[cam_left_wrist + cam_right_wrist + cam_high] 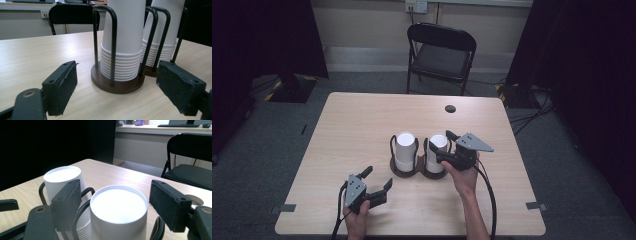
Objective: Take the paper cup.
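1. The right stack of upside-down white paper cups [436,150] stands in a black wire cup holder on a dark round wooden base [434,173], right of the table's middle. The right hand-held gripper [448,146] is at its top: in the right gripper view the top cup [118,206] lies between the two black padded jaws, which stand clear of its sides and press on nothing.
2. Just left of it, the left stack of white paper cups [405,150] stands in a matching black wire holder on a brown round base [404,171]; the two bases sit side by side, seemingly touching.
3. The left gripper view, low and near the table, shows what the high view cannot: the ridged rims of many nested cups [121,65] at the foot of each stack, and the wire loops [113,42] rising around them.
4. The left hand-held gripper [376,179] sits at the near left, well apart from the holders, jaws spread wide and empty, aimed at the left stack.
5. The light wooden table [362,125] has a round cable hole [450,108] at its far side. Beyond it stands a black folding chair [439,55].
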A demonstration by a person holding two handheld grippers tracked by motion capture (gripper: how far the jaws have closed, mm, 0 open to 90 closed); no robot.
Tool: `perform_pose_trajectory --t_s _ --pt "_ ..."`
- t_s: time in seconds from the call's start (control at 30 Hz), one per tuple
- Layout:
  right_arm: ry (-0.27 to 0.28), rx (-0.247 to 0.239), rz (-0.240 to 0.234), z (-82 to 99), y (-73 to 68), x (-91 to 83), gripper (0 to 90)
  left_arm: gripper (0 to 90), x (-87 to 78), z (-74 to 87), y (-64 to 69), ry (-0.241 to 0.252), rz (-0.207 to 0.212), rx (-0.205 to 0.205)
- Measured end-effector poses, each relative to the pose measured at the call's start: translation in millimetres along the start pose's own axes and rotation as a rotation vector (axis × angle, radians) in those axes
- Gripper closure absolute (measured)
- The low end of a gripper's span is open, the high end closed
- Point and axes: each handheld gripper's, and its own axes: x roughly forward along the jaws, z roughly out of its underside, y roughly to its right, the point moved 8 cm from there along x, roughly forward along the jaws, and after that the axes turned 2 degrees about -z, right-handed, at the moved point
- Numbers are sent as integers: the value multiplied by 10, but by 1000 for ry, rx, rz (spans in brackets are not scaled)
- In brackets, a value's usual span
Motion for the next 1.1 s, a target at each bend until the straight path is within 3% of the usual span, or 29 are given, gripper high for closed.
perform_pose_trajectory --t_s 0.23,0.43,0.67,0.87,1.1 --pt "-26 -9 26 66 49 108 251 170 -4 0 -4 1 2 -5" --pt "-42 -6 22 110 52 157 258 169 -1 1 -11 -1 4 -13" --pt "-63 -21 13 145 24 187 285 158 1 1 -6 -3 20 -10" --pt "-89 -29 34 176 25 211 331 157 2 1 -8 -4 25 -13" --pt "-86 -23 32 164 33 203 336 158 1 1 -1 -4 27 -6"
